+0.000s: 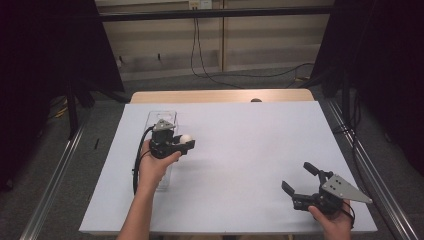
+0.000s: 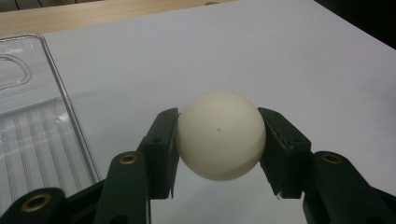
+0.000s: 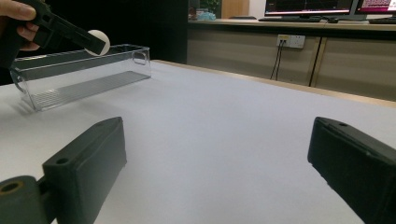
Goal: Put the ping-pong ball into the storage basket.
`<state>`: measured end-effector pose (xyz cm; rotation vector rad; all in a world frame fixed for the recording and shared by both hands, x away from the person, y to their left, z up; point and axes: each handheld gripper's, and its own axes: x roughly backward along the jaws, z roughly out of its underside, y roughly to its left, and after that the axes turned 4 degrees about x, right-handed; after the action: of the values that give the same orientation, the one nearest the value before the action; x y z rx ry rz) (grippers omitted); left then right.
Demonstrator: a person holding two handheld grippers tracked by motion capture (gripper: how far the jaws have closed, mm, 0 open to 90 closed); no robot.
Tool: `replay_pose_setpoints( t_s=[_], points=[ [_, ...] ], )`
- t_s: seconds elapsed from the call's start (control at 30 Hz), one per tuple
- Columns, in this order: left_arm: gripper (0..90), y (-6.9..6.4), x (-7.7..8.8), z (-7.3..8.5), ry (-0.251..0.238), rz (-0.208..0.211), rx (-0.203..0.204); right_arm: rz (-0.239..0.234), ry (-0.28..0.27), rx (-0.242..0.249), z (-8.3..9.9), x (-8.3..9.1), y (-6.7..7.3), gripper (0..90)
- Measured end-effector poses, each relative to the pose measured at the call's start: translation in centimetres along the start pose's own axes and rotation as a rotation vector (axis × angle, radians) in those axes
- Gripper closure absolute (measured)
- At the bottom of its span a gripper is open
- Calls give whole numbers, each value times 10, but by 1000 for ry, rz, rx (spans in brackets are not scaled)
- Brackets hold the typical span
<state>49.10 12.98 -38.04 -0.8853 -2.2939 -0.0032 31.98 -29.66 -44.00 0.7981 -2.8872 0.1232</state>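
Note:
A white ball (image 2: pixel 218 135) sits pinched between the two black jaws of my left gripper (image 2: pixel 219 154), which is shut on it. In the high view the left gripper (image 1: pixel 186 142) holds the ball (image 1: pixel 186 138) above the table, just right of a clear plastic bin (image 1: pixel 161 118). The right gripper view shows the ball (image 3: pixel 100 41) raised over that clear bin (image 3: pixel 74 79). My right gripper (image 1: pixel 299 178) rests near the table's front right, open, with nothing between its fingers (image 3: pixel 88 163).
A white sheet (image 1: pixel 240 150) covers the table, with a wooden strip (image 1: pixel 220 96) along its far edge. Cables hang down the back wall. Dark curtains flank both sides. A desk with monitors (image 3: pixel 308 7) stands beyond the table in the right gripper view.

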Motion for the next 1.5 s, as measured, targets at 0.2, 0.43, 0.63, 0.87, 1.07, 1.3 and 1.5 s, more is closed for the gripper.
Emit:
replay_pose_setpoints(
  t_s=[0.2,0.43,0.63,0.87,1.07,1.3,1.5],
  points=[
    [511,2,2,0,-8,-6,4,1,-3,-1,0,0,0,37],
    [512,6,6,-1,-11,-9,9,1,-2,-1,0,0,0,37],
    [511,8,8,-1,-10,-11,15,-1,-2,-2,0,0,0,37],
    [512,9,10,0,-17,-19,22,4,-6,-8,0,-1,1,37],
    [512,10,11,0,-9,-21,21,1,-2,-5,0,0,1,37],
    [512,11,12,0,-8,-27,22,0,-2,-2,0,-1,0,37],
    [511,13,13,0,-7,-30,23,-1,-2,-7,0,-1,1,37]
  ],
)
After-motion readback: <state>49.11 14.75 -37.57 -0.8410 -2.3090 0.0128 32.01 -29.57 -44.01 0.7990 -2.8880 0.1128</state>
